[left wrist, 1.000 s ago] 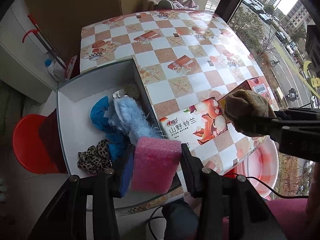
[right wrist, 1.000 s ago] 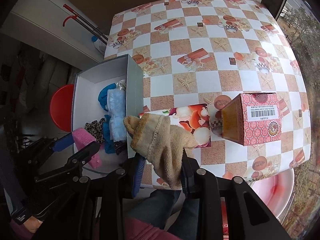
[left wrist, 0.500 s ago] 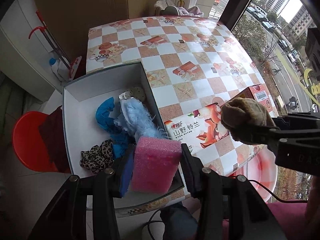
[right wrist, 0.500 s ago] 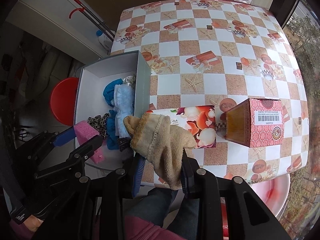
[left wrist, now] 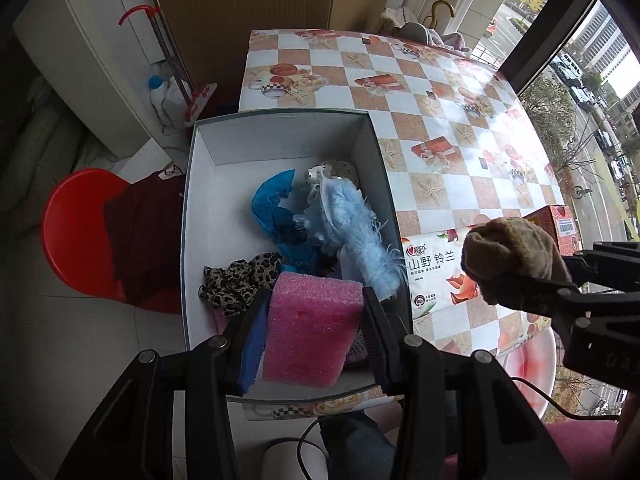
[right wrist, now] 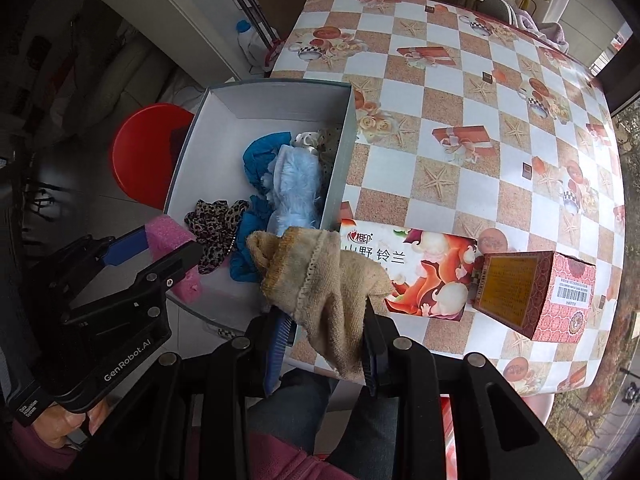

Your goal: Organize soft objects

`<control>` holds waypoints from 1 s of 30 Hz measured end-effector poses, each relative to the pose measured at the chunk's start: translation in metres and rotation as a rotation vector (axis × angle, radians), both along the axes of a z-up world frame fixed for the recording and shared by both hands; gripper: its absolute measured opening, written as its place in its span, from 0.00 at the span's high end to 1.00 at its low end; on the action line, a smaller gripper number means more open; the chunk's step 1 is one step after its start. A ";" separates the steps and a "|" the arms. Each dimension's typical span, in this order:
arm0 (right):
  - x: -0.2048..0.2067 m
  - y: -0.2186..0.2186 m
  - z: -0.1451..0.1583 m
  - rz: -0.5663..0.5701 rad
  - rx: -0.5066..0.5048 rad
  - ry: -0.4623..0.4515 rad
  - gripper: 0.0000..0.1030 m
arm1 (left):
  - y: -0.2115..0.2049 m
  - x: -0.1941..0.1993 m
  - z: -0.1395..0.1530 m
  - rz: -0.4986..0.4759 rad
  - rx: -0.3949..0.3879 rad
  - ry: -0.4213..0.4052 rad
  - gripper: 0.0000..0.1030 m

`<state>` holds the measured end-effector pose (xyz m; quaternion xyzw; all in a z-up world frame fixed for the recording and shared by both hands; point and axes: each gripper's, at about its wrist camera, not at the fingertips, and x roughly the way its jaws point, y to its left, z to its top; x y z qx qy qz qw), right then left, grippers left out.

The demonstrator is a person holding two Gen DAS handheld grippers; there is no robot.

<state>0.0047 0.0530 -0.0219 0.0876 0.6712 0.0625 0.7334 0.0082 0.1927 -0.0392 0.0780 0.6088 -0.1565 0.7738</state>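
My left gripper (left wrist: 312, 320) is shut on a pink foam sponge (left wrist: 310, 330) and holds it over the near end of an open white box (left wrist: 208, 216). The box holds a pale blue fluffy piece (left wrist: 352, 232), blue cloth (left wrist: 276, 208) and a leopard-print scrunchie (left wrist: 234, 280). My right gripper (right wrist: 326, 332) is shut on a tan knitted sock (right wrist: 320, 276) above the table's near edge, just right of the box (right wrist: 340, 168). The left gripper with the sponge (right wrist: 168, 236) shows in the right wrist view, and the sock (left wrist: 512, 256) shows in the left wrist view.
A flat tissue pack (right wrist: 412, 268) and a red carton (right wrist: 536, 292) lie on the checkered table (right wrist: 460, 92) right of the box. A red stool (left wrist: 76, 236) with dark cloth stands left of the box. A mop and bottle (left wrist: 160, 92) stand behind.
Both grippers have moved left and toward the box with their loads. The sponge is now over the box's near end and the sock is closer to the box's right wall.
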 end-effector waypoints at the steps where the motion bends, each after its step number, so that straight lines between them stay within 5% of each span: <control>1: 0.002 0.003 0.000 0.010 -0.002 -0.001 0.68 | 0.002 0.000 -0.001 0.008 0.001 0.003 0.53; 30: 0.061 0.048 -0.002 0.116 -0.022 -0.048 0.68 | 0.021 0.042 -0.022 0.099 0.042 0.021 0.53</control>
